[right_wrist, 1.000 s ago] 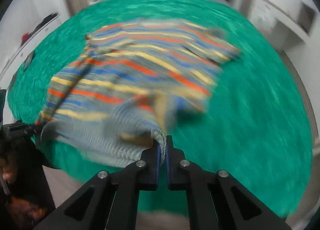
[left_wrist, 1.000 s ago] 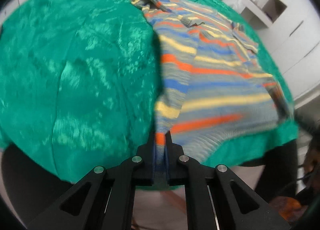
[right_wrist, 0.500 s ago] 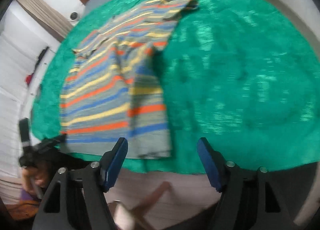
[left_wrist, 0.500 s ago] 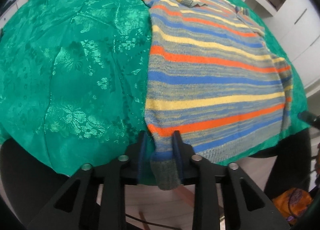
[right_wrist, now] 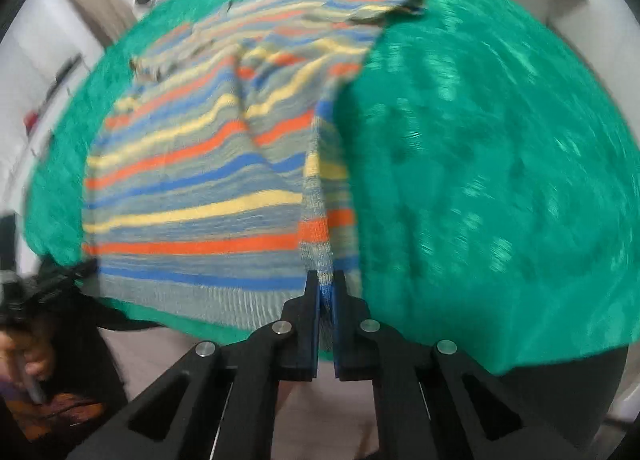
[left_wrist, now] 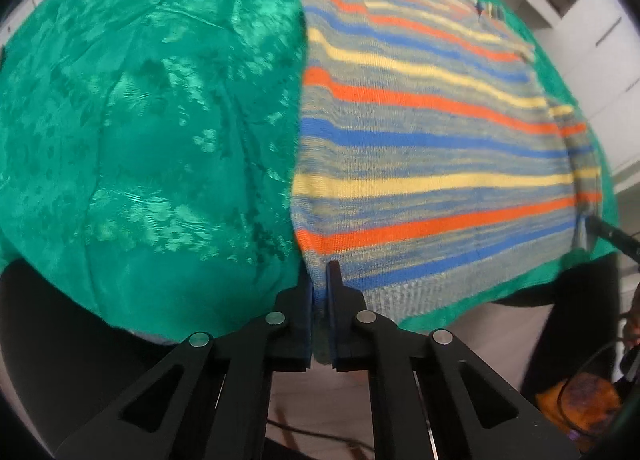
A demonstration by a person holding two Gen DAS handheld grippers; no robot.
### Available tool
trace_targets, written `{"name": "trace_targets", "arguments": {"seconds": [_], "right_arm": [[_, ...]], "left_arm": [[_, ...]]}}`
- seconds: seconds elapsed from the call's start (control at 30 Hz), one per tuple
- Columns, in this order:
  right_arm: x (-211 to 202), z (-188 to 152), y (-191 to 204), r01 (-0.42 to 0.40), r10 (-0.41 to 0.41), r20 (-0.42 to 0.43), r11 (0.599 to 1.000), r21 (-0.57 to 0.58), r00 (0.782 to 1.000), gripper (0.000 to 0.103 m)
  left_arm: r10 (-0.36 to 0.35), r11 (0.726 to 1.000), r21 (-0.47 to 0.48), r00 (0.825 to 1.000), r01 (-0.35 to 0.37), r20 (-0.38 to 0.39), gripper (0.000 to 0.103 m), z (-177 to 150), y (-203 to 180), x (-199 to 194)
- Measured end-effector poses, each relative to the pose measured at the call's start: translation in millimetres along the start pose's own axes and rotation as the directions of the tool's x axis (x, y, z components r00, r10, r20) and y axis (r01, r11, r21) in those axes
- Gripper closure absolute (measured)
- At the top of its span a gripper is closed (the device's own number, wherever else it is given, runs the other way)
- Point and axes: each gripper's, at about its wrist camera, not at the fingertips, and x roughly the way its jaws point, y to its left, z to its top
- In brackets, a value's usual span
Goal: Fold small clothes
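A small knit sweater [left_wrist: 432, 132] with orange, blue, yellow and grey stripes lies spread on a green tablecloth [left_wrist: 140, 120], its hem at the near table edge. My left gripper [left_wrist: 319, 272] is shut on the hem's left corner. In the right wrist view the sweater [right_wrist: 192, 188] has a ridge of lifted fabric along its right side, and my right gripper [right_wrist: 326, 280] is shut on the hem's right corner. The collar and sleeves lie bunched at the far end.
The green cloth [right_wrist: 480, 180] covers a round table and hangs over the near edge. White cabinets [left_wrist: 560, 0] stand behind at the right. The other gripper's tip [left_wrist: 612, 234] shows at the sweater's right corner.
Half a second ago both grippers stood open, the right one clear of the sweater. Now both have shut on the hem corners again, and the right side of the sweater is lifted into a ridge.
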Motion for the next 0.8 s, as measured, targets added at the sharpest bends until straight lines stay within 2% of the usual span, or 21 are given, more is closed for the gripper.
{"name": "trace_targets", "arguments": {"seconds": [0.07, 0.17, 0.3, 0.4, 0.53, 0.67, 0.8], "right_arm": [[-25, -1, -18, -0.053, 0.053, 0.015, 0.998, 0.036, 0.999, 0.098], [-47, -4, -42, -0.157, 0.159, -0.008, 0.978, 0.135, 0.987, 0.098], [-43, -11, -59, -0.196, 0.215, -0.062, 0.955, 0.222, 0.975, 0.099], [-20, -11, -62, -0.141, 0.167, -0.109, 0.966, 0.217, 0.98, 0.099], [26, -11, -61, -0.037, 0.071, -0.181, 0.983, 0.182, 0.981, 0.099], [54, -7, -55, 0.017, 0.019, -0.199, 0.985, 0.174, 0.98, 0.099], [59, -3, -45, 0.045, -0.012, -0.207, 0.987, 0.154, 0.978, 0.099]], "left_arm": [[-0.025, 1.0, -0.003, 1.0, 0.025, 0.01, 0.1, 2, 8, -16], [-0.035, 0.999, 0.014, 0.999, 0.035, 0.011, 0.1, 4, 14, -35], [-0.011, 0.998, 0.054, 1.0, 0.011, -0.004, 0.101, -7, 13, -43], [0.089, 0.993, 0.082, 0.996, -0.086, -0.028, 0.101, -14, 9, -24], [0.219, 0.971, 0.107, 0.974, -0.212, -0.06, 0.101, -6, -4, 20], [0.281, 0.956, 0.112, 0.958, -0.273, -0.062, 0.1, 5, -16, 38], [0.291, 0.954, 0.095, 0.955, -0.285, -0.061, 0.096, 9, -17, 41]]}}
